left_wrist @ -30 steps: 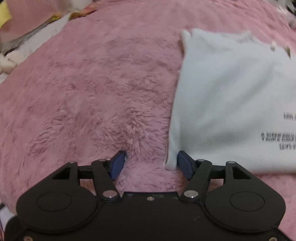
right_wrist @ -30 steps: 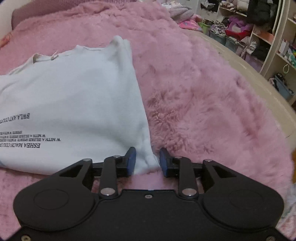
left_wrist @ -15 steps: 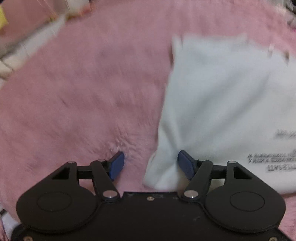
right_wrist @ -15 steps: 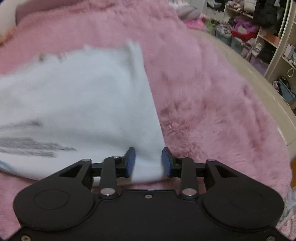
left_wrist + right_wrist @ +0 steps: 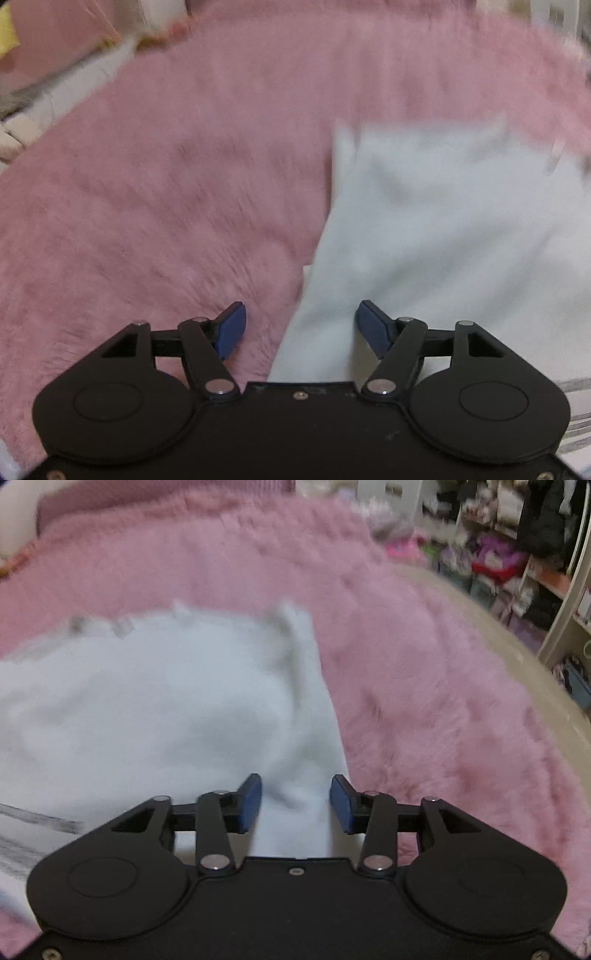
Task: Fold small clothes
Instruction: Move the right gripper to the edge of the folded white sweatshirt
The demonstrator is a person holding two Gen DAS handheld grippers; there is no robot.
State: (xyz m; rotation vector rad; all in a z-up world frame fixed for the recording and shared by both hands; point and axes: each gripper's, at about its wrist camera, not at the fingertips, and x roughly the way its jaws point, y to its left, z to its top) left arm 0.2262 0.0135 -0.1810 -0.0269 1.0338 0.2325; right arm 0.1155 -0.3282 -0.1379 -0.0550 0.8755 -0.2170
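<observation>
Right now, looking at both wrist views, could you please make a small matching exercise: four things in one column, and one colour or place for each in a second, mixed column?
Things:
1. garment
2. blanket
3. finger pads
4. shelves

Colour or place:
a. blue
b. fluffy pink, under the garment
c. white, between the jaws of the left gripper and the right gripper
d. far right background, full of items

Pairs: 1-c, 2-b, 3-a, 4-d

Pink fluffy blanket (image 5: pixel 424 672); cluttered shelves (image 5: pixel 517 554), blurred, possibly holding clothes.
</observation>
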